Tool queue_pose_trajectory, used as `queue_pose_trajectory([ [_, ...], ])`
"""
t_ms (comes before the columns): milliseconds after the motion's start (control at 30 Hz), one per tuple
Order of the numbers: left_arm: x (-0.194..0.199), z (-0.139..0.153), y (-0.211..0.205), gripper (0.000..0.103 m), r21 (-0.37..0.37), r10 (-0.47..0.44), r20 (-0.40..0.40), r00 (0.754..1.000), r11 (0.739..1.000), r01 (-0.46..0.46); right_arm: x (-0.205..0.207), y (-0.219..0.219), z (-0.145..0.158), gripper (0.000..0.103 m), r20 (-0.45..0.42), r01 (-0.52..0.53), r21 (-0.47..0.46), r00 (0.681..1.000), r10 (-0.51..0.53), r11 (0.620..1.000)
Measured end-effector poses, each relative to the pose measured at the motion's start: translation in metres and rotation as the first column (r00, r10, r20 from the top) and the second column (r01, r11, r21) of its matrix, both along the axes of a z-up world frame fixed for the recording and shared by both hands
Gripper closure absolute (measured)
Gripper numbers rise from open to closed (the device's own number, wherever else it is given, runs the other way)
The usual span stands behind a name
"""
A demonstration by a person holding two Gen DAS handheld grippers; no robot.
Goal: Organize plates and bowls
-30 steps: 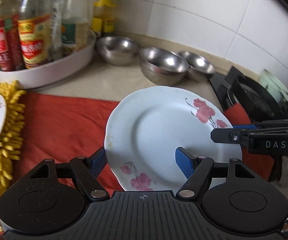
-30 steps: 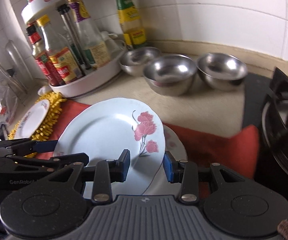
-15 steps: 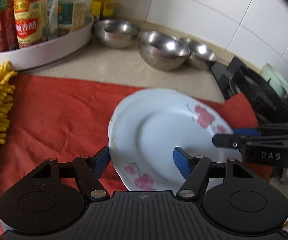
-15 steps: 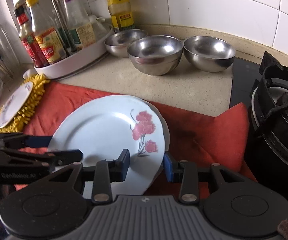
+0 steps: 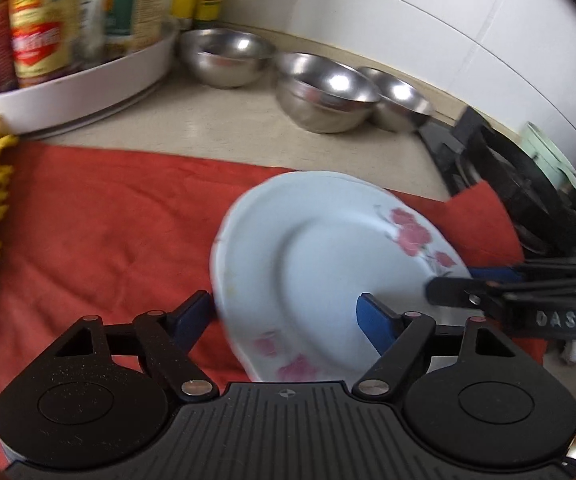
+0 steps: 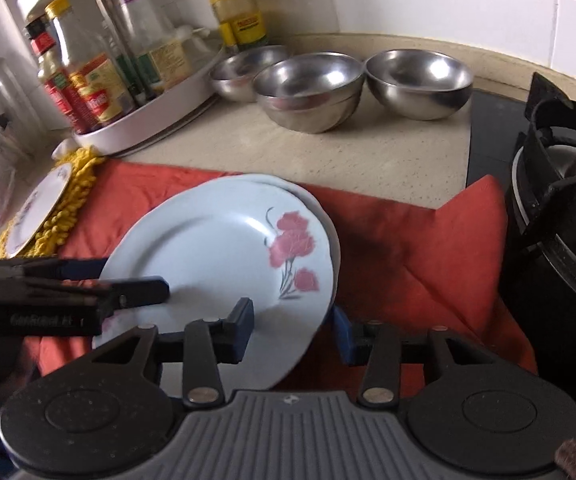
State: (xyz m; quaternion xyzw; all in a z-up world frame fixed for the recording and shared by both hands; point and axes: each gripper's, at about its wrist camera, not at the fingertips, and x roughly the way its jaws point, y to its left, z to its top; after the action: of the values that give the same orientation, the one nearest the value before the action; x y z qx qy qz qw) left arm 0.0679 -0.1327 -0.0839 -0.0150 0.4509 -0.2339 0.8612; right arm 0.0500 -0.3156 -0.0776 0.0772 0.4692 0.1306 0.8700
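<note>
While opening, both grippers straddle the rose plate (image 6: 215, 248) on the red cloth (image 6: 400, 264): left gripper (image 5: 283, 312) spread, right gripper (image 6: 294, 326) parting at the rim. Seen from right wrist only: second plate (image 6: 312, 196) beneath, small plate (image 6: 37, 208) on yellow mop pad (image 6: 69, 208).

floral plate (image 5: 320, 264) on red cloth (image 5: 99, 216), left tool (image 5: 283, 316) opening astride its rim

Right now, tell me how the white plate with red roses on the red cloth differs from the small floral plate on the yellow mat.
The white plate with red roses looks larger; the small floral plate is smaller, with fainter flowers. The rose plate sits over another plate on the red cloth; the small one lies alone on the yellow mat. Both claws straddle the rose plate's rim; none is near the small one. Both are white, round and floral.
</note>
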Motion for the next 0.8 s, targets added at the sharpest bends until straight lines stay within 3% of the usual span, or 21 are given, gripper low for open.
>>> queue_pose_trajectory([
  [100, 0.006, 0.000, -0.010, 0.016, 0.031, 0.002, 0.011, 1.000, 1.000, -0.003, 0.007, -0.006, -0.003, 0.062, -0.024, 0.034, 0.050, 0.999, -0.033, 0.998],
  [233, 0.017, 0.002, -0.002, 0.023, -0.004, 0.034, 0.001, 0.999, 0.999, -0.034, 0.012, -0.002, -0.002, 0.063, -0.014, 0.031, 0.030, 0.999, -0.030, 0.999],
  [300, 0.017, 0.002, -0.005, 0.025, 0.027, 0.040, 0.024, 0.999, 0.999, -0.041, 0.013, 0.001, -0.001, 0.064, 0.003, 0.026, 0.012, 1.000, -0.026, 1.000],
  [500, 0.028, 0.002, -0.003, 0.028, 0.024, 0.056, 0.055, 0.997, 0.998, -0.057, 0.024, -0.004, -0.005, 0.069, 0.013, 0.034, 0.040, 0.999, -0.034, 0.999],
  [567, 0.031, 0.004, -0.008, 0.030, 0.061, 0.041, 0.085, 0.996, 0.997, -0.046, 0.029, -0.001, -0.004, 0.069, 0.034, 0.032, 0.015, 0.999, -0.033, 0.999],
  [800, 0.005, 0.022, 0.020, 0.032, 0.070, -0.011, 0.132, 0.991, 0.998, 0.002, 0.020, -0.014, 0.009, 0.071, 0.096, -0.007, -0.032, 0.995, 0.010, 0.999],
])
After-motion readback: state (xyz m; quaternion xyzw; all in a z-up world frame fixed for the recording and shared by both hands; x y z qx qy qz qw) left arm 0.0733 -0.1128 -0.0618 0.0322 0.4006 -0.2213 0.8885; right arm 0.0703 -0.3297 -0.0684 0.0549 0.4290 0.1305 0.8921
